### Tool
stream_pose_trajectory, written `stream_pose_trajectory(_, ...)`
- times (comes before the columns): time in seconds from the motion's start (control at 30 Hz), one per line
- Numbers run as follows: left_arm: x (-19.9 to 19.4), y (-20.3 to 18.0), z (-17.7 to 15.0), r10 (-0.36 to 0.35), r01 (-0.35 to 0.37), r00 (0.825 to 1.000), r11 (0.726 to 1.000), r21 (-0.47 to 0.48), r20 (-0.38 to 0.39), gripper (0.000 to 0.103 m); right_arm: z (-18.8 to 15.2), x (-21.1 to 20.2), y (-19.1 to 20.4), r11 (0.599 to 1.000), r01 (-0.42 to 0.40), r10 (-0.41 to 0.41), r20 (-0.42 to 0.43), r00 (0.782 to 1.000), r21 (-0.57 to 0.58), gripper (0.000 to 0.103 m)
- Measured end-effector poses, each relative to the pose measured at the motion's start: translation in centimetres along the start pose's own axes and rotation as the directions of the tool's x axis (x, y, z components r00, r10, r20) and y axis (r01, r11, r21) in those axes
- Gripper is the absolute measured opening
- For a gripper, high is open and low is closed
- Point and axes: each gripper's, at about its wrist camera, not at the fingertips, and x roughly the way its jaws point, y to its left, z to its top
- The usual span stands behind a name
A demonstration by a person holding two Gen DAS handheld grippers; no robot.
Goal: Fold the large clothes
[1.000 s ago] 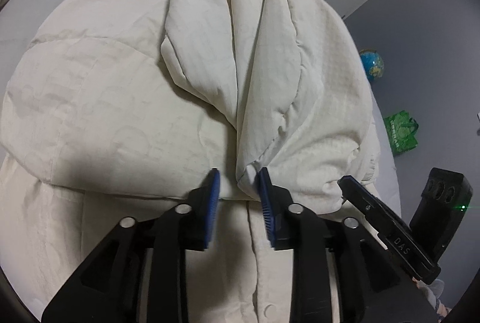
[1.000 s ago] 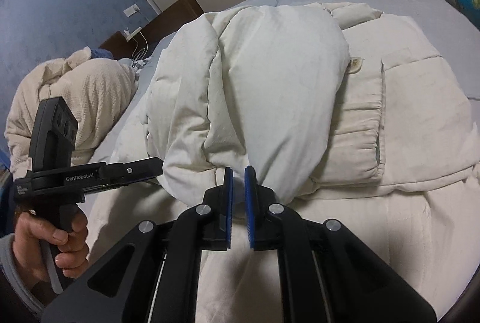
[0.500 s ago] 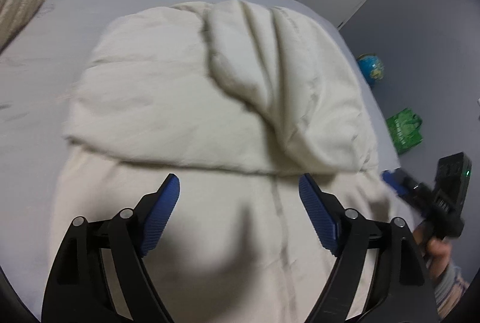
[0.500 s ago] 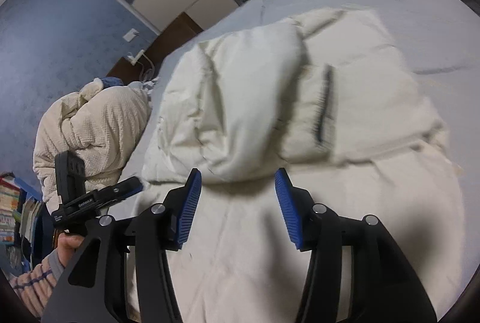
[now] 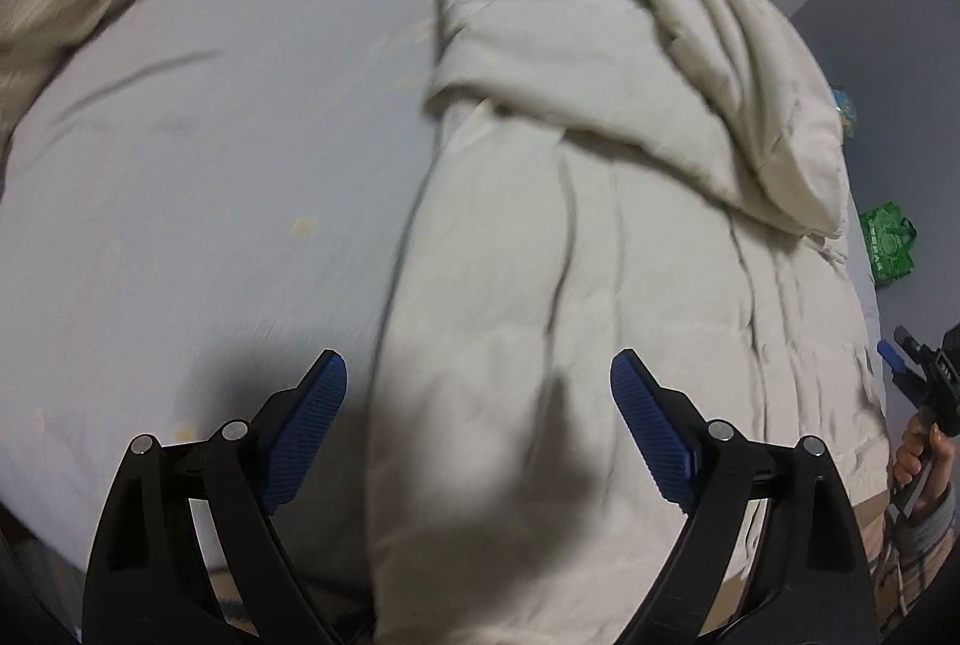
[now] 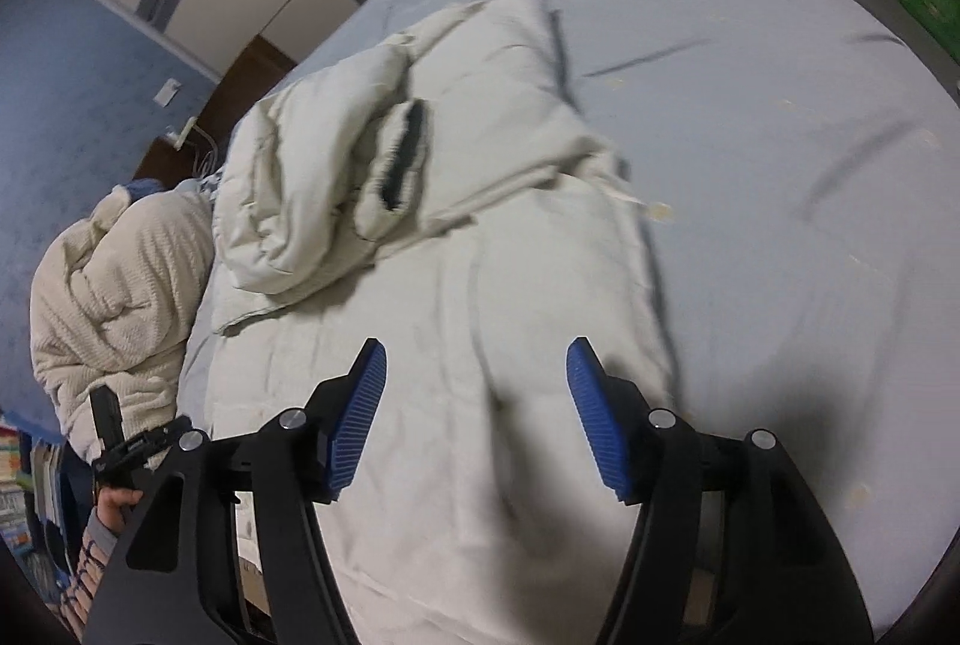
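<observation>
Both of my grippers now hang empty above the cream padded coat (image 5: 588,321), which lies stretched along the grey bed (image 5: 198,201). A second ago the left gripper (image 5: 478,426) was pinching the bunched end of a sleeve and the right gripper (image 6: 477,414) sat nearly closed against the same bundle; half a second ago both had let go, and now both have backed away toward the near hem, their blue pads spread wide with nothing between them. In the left view the coat runs from 6 o'clock up toward 1 o'clock, with the folded-in sleeves (image 5: 738,105) resting on its upper half at about 1 o'clock. In the right view the same pile sits at about 11 o'clock, a dark cuff opening (image 6: 405,165) showing in the crease. The right gripper appears at the 3 o'clock edge of the left view, the left one at 8 o'clock in the right view, each in a hand at the bedside. A knitted cream blanket (image 6: 114,297) is heaped at 9 o'clock in the right view, apart from the coat, and a green bag (image 5: 887,246) lies on the floor at 3 o'clock in the left view. I judge the sleeve fold finished; what remains is likely to take the near hem and bring the lower half up over it. Both views are motion-blurred, so fine seams are unclear.
</observation>
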Motion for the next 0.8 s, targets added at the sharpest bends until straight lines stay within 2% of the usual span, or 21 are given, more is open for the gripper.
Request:
stream_pose_trajectory(0.23,0.6,0.4,-1.0,0.017,-0.018,0.997,1.0,-0.016,-0.072,0.087,-1.1,-1.5,-2.1,0.998,0.059,-0.059,-0.007,0.998,0.03,0.059)
stream_pose_trajectory(0.43,2.2,-0.2,-1.6,0.032,-0.033,0.986,0.999,0.0,-0.163,0.087,-3.3,-1.2,-3.8,0.992,0.119,-0.117,-0.066,0.991,0.03,0.06)
stream_pose_trajectory(0.67,1.6,0.9,-2.3,0.054,-0.062,0.984,0.997,-0.044,-0.171,0.087,-4.3,-1.3,-4.2,0.999,0.018,-0.013,-0.113,0.994,0.05,0.06)
stream_pose_trajectory(0.8,1.0,2.3,-2.6,-0.006,-0.014,0.984,0.994,-0.108,-0.179,0.087,-4.7,-1.2,-3.6,0.999,-0.024,0.028,-0.152,0.988,0.029,0.06)
